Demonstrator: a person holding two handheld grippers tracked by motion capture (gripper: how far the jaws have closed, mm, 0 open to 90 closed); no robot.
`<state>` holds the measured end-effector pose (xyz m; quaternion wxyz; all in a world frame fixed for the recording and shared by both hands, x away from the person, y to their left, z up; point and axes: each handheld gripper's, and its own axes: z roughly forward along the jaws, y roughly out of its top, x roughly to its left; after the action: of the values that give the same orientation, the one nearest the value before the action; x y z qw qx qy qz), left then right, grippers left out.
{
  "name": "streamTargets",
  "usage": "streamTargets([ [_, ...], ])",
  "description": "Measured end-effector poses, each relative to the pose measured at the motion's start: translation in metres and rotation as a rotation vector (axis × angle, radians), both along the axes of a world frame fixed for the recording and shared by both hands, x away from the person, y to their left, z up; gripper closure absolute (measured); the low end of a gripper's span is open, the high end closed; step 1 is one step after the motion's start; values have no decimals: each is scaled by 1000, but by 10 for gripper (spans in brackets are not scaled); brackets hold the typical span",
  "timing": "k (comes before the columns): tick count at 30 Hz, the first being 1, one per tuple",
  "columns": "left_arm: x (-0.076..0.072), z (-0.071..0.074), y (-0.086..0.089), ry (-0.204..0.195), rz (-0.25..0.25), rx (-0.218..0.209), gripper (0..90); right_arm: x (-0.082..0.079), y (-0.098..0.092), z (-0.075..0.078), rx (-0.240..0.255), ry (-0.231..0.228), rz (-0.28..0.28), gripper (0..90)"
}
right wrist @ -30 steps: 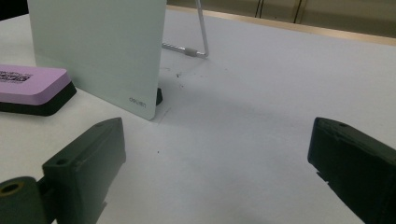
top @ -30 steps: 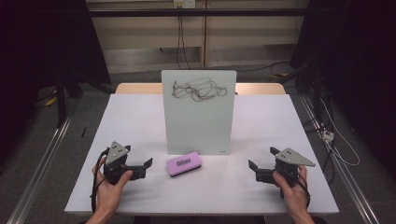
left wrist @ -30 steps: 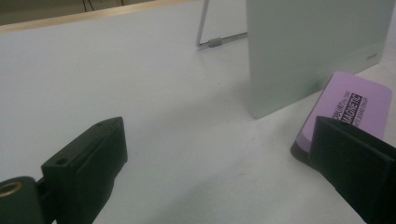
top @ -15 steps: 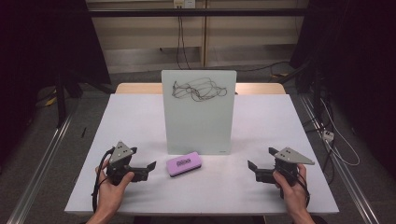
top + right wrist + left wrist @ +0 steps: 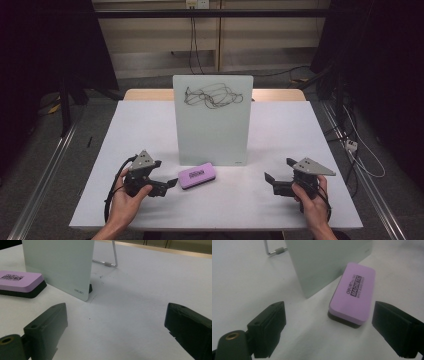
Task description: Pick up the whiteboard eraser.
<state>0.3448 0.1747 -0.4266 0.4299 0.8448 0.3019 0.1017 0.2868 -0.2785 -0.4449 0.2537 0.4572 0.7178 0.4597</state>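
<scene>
The left gripper point(image 5: 167, 184) has edged right toward the flat purple magnetic eraser point(image 5: 196, 176), fingers wide but just closing, nothing gripped. Pickup looks imminent. The right gripper point(image 5: 270, 181) waits, fingers wide.

We see our right gripper point(image 5: 115, 327) with jaws wide apart over the white table point(image 5: 140, 290). Ahead stands the glass board point(image 5: 60, 265), a purple eraser point(image 5: 20, 282) just beside it.

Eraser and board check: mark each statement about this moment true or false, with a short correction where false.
1. The purple eraser lies flat on the table. True.
2. The left gripper is clamped on the eraser. False: its jaws stand apart and have just been closing a little, the eraser ahead of them untouched.
3. The board stands upright with scribbles near its top. True.
4. The right gripper holds the board. False: it is open, well off to the side.
5. The eraser sits behind the board. False: in front.
</scene>
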Motion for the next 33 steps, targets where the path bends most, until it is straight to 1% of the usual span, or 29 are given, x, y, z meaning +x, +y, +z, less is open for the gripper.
streamTargets([
  [3,1,0,-5,1,-34,17,119,0,0,0,0,0,1,49],
  [5,1,1,-8,2,-67,19,108,0,0,0,-1,-1,1,49],
  [7,2,3,-12,-22,-91,35,95,0,0,0,-3,-2,3,49],
  [9,2,3,-16,-21,-90,38,93,0,1,0,-7,-4,8,49],
  [11,4,4,-20,3,-94,37,93,0,1,0,-9,-2,7,49],
  [12,4,4,-22,5,-99,46,92,0,1,0,-9,-3,7,50],
  [13,5,6,-23,4,-110,64,90,0,1,0,-9,-4,7,50],
  [15,6,7,-27,1,-92,69,90,0,1,0,-9,-3,9,50],
  [17,7,9,-29,4,-91,72,90,0,2,1,-10,-2,9,50],
  [18,8,9,-31,7,-96,79,90,0,2,1,-10,-2,11,49],
  [19,10,12,-36,8,-95,107,90,0,2,1,-10,-2,14,50],
  [20,10,12,-36,8,-95,107,90,0,3,1,-11,-1,16,49],
  [21,12,13,-41,21,-104,89,90,0,3,1,-11,-2,18,49],
  [22,12,13,-41,21,-104,89,90,0,3,1,-11,-1,18,49],
  [23,13,14,-43,11,-95,95,88,0,3,1,-11,-2,19,49],
  [24,14,15,-45,2,-99,90,83,0,3,1,-10,-2,19,49],
  [26,17,18,-52,-9,-111,106,76,0,2,1,-9,-1,18,49],
  [27,18,18,-54,-2,-123,107,76,0,2,1,-10,0,20,49],
  [28,19,19,-55,-3,-131,130,77,0,2,1,-10,0,18,49],
  [31,21,20,-58,-3,-126,141,71,1,3,1,-9,0,19,48],
  [32,23,20,-59,8,-145,114,71,1,3,1,-9,0,19,48],
  [33,23,21,-61,-1,-129,138,72,1,3,1,-11,-1,19,49],
])
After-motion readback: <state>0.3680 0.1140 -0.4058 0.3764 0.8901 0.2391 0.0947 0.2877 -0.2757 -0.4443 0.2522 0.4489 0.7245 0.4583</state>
